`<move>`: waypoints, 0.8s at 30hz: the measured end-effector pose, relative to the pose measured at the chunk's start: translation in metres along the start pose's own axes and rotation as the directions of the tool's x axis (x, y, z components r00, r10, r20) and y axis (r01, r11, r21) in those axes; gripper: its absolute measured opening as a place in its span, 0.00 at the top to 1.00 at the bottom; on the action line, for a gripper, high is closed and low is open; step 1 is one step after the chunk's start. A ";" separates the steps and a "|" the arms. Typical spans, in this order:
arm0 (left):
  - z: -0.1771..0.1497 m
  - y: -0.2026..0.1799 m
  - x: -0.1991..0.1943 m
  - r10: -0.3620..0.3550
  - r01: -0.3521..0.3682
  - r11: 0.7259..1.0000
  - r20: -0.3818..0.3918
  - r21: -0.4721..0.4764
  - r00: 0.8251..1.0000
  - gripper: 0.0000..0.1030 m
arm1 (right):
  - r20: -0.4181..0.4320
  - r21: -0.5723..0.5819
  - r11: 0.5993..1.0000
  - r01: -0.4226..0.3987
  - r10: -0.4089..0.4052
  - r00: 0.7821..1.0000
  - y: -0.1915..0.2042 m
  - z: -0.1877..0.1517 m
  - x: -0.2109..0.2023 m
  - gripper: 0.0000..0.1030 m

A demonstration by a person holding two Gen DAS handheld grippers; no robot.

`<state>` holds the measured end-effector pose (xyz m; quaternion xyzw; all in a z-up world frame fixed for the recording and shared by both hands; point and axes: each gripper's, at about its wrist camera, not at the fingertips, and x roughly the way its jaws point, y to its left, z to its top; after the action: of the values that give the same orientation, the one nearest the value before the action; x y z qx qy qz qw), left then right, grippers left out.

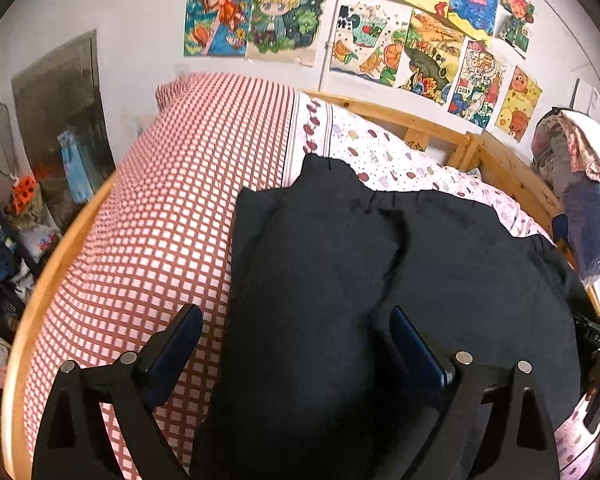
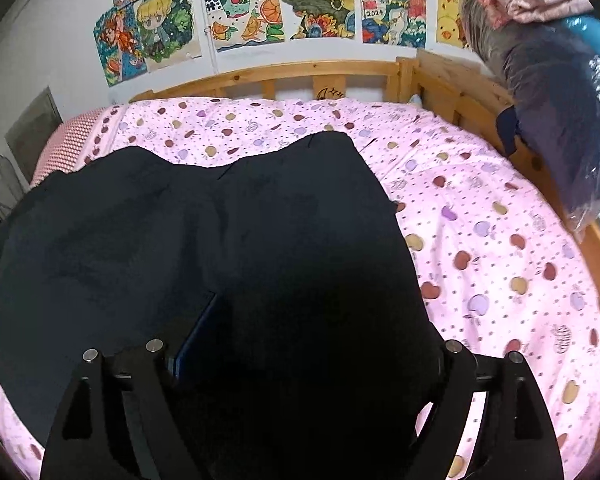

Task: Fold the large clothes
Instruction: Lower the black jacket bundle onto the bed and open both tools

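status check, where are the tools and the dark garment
Left tool open, astride the black garment. Right tool open wide, low over it. Garment lies on the pink bedsheet. Nothing in the way.

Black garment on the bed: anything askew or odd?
The black garment lies uneven on the pink sheet: its far edge dips in the middle, a crease runs down the centre, and its left side overlaps the red checked cover.

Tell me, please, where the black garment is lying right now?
The black garment lies on the pink sheet in the right wrist view; in the left wrist view its left edge overlaps the red checked cover.
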<state>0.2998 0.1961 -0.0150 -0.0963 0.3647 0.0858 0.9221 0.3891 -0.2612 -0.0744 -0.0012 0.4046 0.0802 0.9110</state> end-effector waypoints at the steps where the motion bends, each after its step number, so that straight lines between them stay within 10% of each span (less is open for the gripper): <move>1: 0.000 -0.002 -0.003 0.005 -0.005 1.000 0.008 0.011 1.000 0.07 | 0.001 -0.009 1.000 0.012 -0.012 1.000 0.001 0.000 -0.001 0.24; 5: -0.004 -0.012 -0.014 0.017 -0.019 0.999 0.042 0.048 0.999 0.04 | 0.029 -0.023 0.997 0.074 -0.074 0.997 0.002 0.002 -0.010 0.07; 24: -0.013 -0.045 -0.058 0.011 -0.026 0.992 0.118 0.127 0.993 0.00 | 0.197 0.036 0.998 -0.060 0.052 0.979 0.011 -0.004 -0.076 0.06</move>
<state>0.2597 0.1447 0.0206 -0.0283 0.3158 0.0764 0.9453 0.3348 -0.2619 -0.0201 0.0372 0.3144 0.0971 0.9436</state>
